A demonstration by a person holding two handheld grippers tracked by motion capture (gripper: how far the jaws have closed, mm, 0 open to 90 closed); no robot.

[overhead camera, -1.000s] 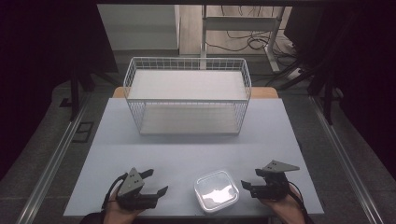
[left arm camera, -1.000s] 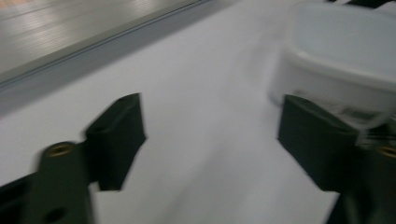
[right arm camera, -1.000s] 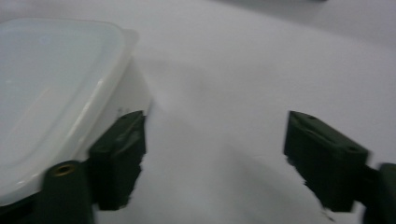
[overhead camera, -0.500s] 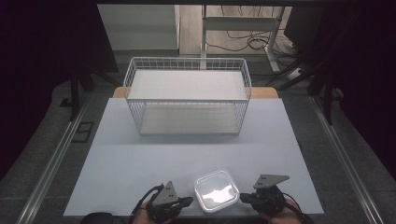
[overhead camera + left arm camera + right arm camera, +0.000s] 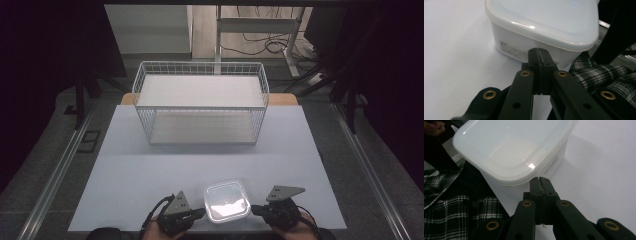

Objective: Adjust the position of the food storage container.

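Lidded white container [image 5: 227,201], near table edge: sits between left gripper [image 5: 201,213] and right gripper [image 5: 254,209], both equally close at its sides; each gripper's jaws pressed together, empty

The high view looks forward and down from above; each gripper view sits close behind its own closed jaws, all sharing the lidded container [image 5: 227,201].

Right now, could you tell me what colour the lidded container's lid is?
Translucent white, seen best in the right gripper view: the lid.
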